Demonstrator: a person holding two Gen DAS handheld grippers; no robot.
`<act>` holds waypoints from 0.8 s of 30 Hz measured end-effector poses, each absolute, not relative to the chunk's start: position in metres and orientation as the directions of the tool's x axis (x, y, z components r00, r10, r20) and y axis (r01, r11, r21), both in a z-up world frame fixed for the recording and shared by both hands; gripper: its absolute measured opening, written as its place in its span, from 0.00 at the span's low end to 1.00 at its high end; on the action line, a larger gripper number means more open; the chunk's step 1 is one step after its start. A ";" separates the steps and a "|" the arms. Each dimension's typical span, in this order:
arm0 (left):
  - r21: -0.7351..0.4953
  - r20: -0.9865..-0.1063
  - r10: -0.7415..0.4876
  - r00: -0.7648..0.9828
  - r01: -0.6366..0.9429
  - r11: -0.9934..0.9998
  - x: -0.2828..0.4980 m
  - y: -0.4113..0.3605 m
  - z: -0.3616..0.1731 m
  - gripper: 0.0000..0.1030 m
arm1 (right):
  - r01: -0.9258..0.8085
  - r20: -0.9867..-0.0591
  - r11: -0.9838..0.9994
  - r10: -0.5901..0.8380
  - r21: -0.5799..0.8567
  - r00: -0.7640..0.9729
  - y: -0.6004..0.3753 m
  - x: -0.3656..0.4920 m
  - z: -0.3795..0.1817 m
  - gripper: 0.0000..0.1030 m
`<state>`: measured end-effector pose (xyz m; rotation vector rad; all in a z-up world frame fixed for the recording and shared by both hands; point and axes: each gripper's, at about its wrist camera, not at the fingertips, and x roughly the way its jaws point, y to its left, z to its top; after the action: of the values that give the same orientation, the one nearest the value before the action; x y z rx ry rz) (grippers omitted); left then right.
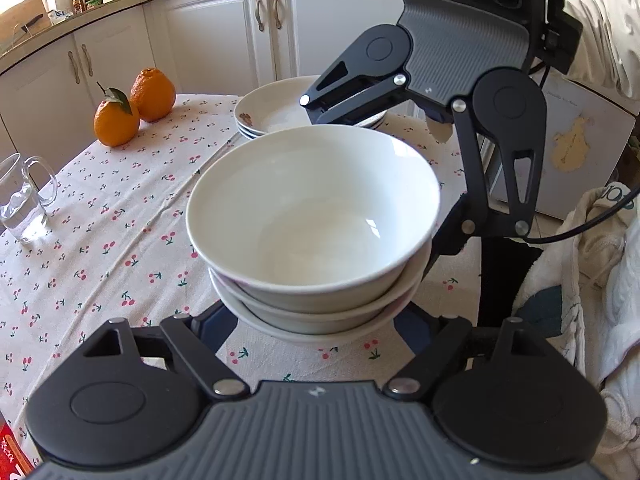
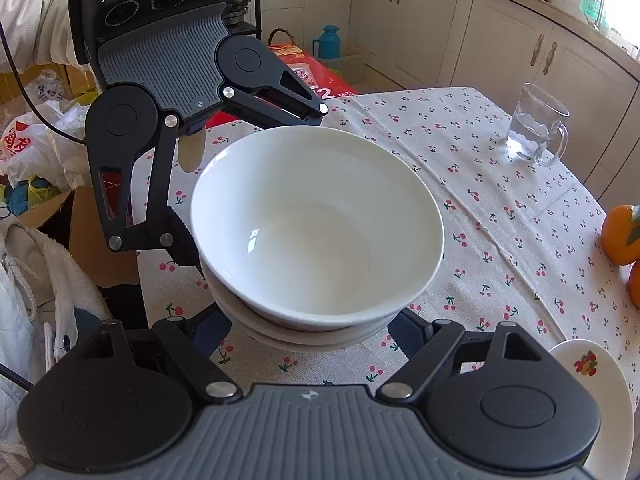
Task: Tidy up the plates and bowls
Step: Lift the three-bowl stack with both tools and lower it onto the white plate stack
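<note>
A stack of three white bowls (image 1: 316,216) stands on the cherry-print tablecloth; it also shows in the right wrist view (image 2: 316,220). My left gripper (image 1: 316,324) is open, its fingers spread on either side of the stack's base. My right gripper (image 2: 312,328) is open too, straddling the stack from the opposite side; it shows across the stack in the left wrist view (image 1: 384,184). The fingertips of both are hidden behind the bowls. A stack of white plates (image 1: 272,112) with a fruit print sits beyond the bowls, and its edge shows in the right wrist view (image 2: 592,376).
Two oranges (image 1: 134,106) and a glass mug of water (image 1: 24,200) stand on the table's left side. White kitchen cabinets (image 1: 208,36) line the back. A red box (image 2: 320,76) and plastic bags (image 2: 36,140) lie past the table edge.
</note>
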<state>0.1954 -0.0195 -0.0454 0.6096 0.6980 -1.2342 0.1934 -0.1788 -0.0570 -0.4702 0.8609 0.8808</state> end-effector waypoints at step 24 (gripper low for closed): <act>0.052 -0.739 -0.660 0.138 0.988 0.148 0.191 -0.113 -0.024 0.82 | -0.783 -0.778 0.621 0.473 -0.037 0.413 -0.266 0.169 -0.026 0.85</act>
<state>0.1914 -0.1126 -0.0236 0.6276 0.6479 -1.3112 0.1691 -0.2663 -0.0263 -0.4323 0.8131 0.8210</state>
